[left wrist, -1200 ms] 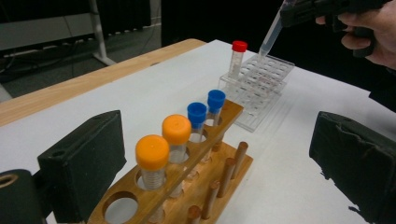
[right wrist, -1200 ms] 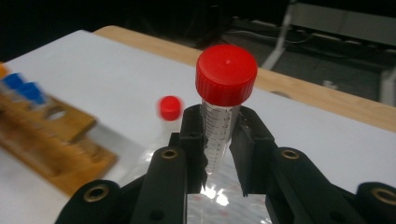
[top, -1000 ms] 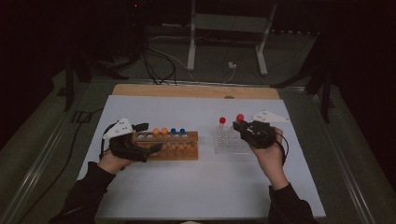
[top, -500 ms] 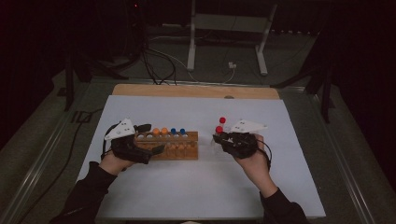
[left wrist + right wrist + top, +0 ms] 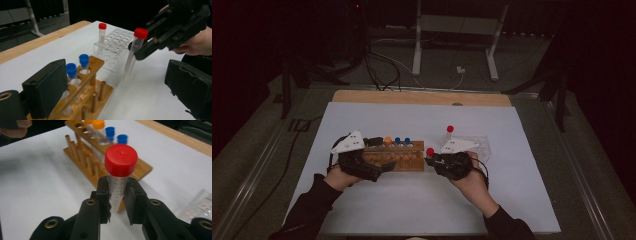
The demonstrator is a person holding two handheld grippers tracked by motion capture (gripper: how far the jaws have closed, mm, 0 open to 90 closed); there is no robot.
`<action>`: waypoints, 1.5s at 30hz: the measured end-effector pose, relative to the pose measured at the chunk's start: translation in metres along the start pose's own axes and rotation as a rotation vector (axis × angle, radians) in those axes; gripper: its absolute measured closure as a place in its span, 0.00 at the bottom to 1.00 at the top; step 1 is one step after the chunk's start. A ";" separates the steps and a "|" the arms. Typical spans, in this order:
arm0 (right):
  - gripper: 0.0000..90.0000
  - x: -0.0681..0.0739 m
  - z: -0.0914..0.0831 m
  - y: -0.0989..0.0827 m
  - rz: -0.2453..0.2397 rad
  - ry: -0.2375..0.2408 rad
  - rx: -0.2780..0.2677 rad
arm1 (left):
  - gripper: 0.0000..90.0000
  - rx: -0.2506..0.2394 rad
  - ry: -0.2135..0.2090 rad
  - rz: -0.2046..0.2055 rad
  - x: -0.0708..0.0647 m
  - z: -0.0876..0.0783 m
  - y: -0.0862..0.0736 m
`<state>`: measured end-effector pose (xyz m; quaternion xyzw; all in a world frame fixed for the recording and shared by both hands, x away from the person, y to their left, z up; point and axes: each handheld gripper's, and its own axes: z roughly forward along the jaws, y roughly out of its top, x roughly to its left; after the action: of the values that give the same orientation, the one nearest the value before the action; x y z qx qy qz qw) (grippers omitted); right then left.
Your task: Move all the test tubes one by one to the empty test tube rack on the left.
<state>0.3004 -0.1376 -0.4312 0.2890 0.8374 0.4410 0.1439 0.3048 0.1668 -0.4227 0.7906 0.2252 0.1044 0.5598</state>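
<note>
My right gripper (image 5: pixel 117 192) is shut on a clear tube with a red cap (image 5: pixel 121 160), held upright just below the cap. In the high view this tube (image 5: pixel 430 151) and the right gripper (image 5: pixel 432 160) hang by the right end of the wooden rack (image 5: pixel 404 160). The rack holds an orange-capped tube (image 5: pixel 387 140) and two blue-capped tubes (image 5: pixel 398 140). My left gripper (image 5: pixel 115 87) stands open, its left pad (image 5: pixel 45 92) against the near end of the wooden rack (image 5: pixel 92 82). A second red-capped tube (image 5: pixel 102 32) stands in the clear rack (image 5: pixel 117 47).
Everything sits on a white sheet (image 5: pixel 412 200) over the table, with a wooden strip (image 5: pixel 422 97) along the far edge. The clear rack (image 5: pixel 477 142) lies right of the wooden one. Cables and a metal stand (image 5: pixel 457 30) are on the dark floor beyond.
The right gripper has carried the red-capped tube leftward and slightly down, from over the clear rack to the right end of the wooden rack. The left gripper has stayed put.
</note>
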 end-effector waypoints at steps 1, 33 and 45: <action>0.83 0.002 0.001 0.000 -0.001 0.005 0.004 | 0.06 0.004 -0.014 -0.004 -0.001 0.001 0.000; 0.83 0.039 0.017 0.000 -0.051 0.147 0.041 | 0.49 0.019 -0.148 0.058 -0.032 0.029 0.001; 0.83 0.042 0.017 0.000 -0.059 0.160 0.044 | 0.68 0.039 -0.157 0.072 -0.035 0.038 -0.001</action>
<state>0.2761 -0.1008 -0.4407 0.2309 0.8639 0.4398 0.0831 0.2896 0.1192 -0.4343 0.8146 0.1541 0.0579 0.5561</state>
